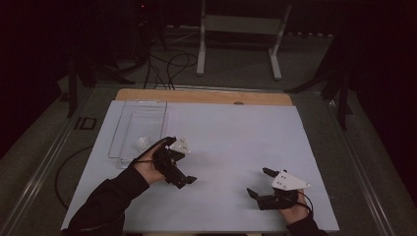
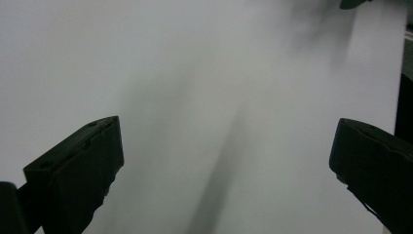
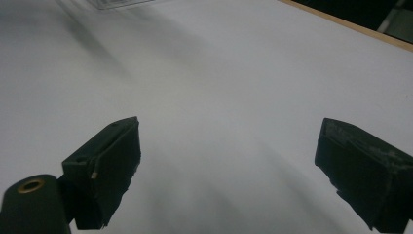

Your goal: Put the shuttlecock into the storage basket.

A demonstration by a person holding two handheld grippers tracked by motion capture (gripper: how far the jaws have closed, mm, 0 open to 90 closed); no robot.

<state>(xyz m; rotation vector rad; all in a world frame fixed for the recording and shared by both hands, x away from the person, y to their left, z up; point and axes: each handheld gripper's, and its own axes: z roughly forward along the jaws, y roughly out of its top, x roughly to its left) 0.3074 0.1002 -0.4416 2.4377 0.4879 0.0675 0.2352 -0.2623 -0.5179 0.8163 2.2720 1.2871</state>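
My left gripper [image 1: 186,180] hangs low over the white table sheet [image 1: 236,137] at the left middle, jaws pointing toward the near right. In the left gripper view it [image 2: 226,146] is open, with bare sheet between its jaws. My right gripper [image 1: 258,183] sits near the front right, jaws pointing left and spread wide. The right gripper view shows it [image 3: 229,146] open over bare sheet. A clear plastic tray [image 1: 114,137] lies at the back left, just behind the left hand, with a small white object [image 1: 142,143] in its near end.
A wooden table edge [image 1: 196,96] runs along the back of the sheet. Beyond it on the floor are a white frame stand [image 1: 241,24] and loose cables [image 1: 167,64]. The tray's corner [image 3: 117,4] shows at the top left of the right gripper view.
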